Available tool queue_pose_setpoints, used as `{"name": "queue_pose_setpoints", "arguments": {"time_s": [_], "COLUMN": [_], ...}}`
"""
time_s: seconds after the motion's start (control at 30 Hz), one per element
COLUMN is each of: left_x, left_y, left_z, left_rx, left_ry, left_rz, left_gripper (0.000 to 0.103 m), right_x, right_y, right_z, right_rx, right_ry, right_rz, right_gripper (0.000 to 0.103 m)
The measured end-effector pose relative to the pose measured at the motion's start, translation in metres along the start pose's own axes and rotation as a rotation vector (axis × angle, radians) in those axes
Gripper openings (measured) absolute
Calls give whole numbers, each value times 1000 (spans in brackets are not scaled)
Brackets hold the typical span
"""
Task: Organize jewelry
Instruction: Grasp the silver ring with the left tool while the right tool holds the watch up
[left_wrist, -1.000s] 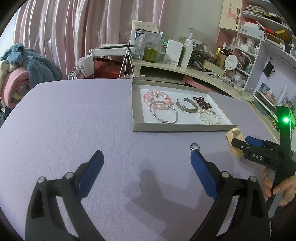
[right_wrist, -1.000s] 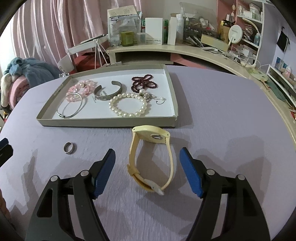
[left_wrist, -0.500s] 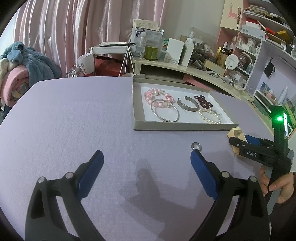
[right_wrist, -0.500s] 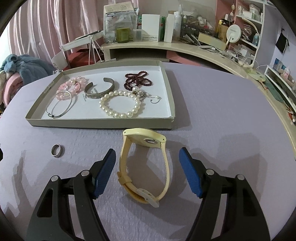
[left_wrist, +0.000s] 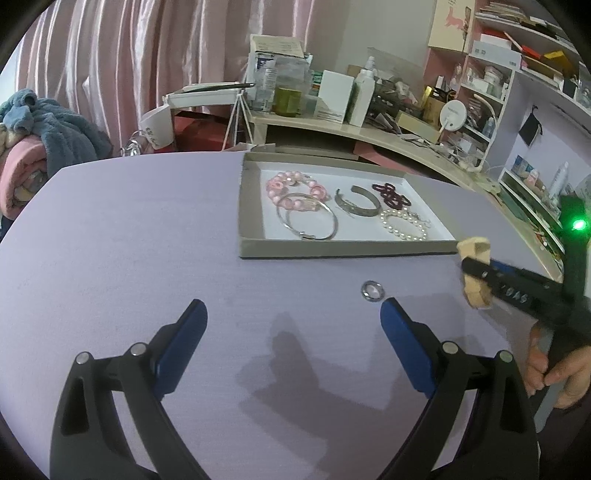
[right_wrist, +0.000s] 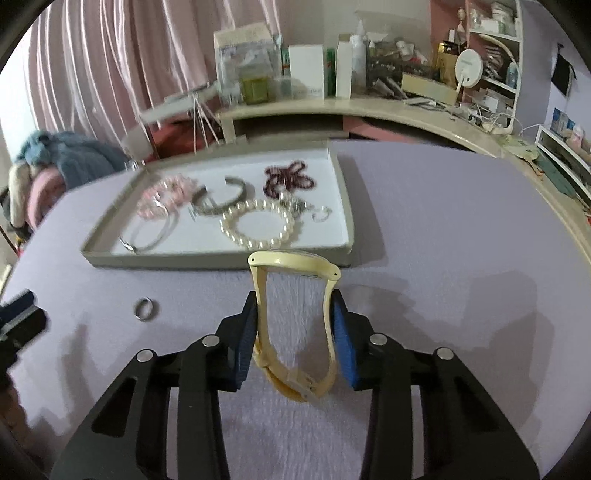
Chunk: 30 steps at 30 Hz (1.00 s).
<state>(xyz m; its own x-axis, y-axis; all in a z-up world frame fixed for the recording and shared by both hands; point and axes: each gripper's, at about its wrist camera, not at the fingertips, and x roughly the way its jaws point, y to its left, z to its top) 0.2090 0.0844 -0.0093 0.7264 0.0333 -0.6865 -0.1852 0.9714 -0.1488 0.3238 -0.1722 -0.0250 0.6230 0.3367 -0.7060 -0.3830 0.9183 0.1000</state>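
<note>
A pale yellow watch stands on its strap loop on the purple tabletop, just in front of the grey tray. My right gripper is closing, its blue pads pressing the strap from both sides. In the left wrist view the same watch shows in that gripper at the right, with a person's hand on the handle. My left gripper is open over bare tabletop. A small silver ring lies just beyond its right finger. The tray holds a pink bead bracelet, a silver bangle, a cuff, dark red beads and a pearl bracelet.
A curved desk crowded with boxes and bottles runs behind the table. Shelves stand at the right. Folded blankets are piled at the far left. Pink curtains hang behind.
The right gripper's jaws have come together onto the watch strap, and the watch now stands closer to the tray wall. The left gripper has barely moved.
</note>
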Motion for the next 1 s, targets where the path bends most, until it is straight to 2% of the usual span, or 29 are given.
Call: {"name": "queue_pose_setpoints", "arguments": {"time_s": [0.23, 0.37, 0.53, 0.67, 0.87, 1.0], "left_x": [21, 42, 65, 79, 83, 83], "left_y": [-31, -56, -78, -78, -83, -85], "left_z": [1, 1, 0, 1, 4, 5], "left_rx": [38, 79, 117, 97, 100, 108], "left_ry": [28, 59, 106, 144, 136, 133], "left_rz": [-11, 8, 48, 58, 77, 91], "left_gripper": [95, 93, 79, 71, 58, 45], "right_x": [-14, -18, -18, -18, -17, -17], "right_y": [-12, -18, -28, -33, -35, -34], "right_z": [1, -1, -1, -2, -4, -4], "right_rx": [24, 40, 63, 71, 81, 80], "right_ry": [-24, -21, -20, -17, -13, -12], "right_rz": [28, 46, 54, 59, 67, 69], "right_gripper": [40, 40, 40, 40, 40, 41]}}
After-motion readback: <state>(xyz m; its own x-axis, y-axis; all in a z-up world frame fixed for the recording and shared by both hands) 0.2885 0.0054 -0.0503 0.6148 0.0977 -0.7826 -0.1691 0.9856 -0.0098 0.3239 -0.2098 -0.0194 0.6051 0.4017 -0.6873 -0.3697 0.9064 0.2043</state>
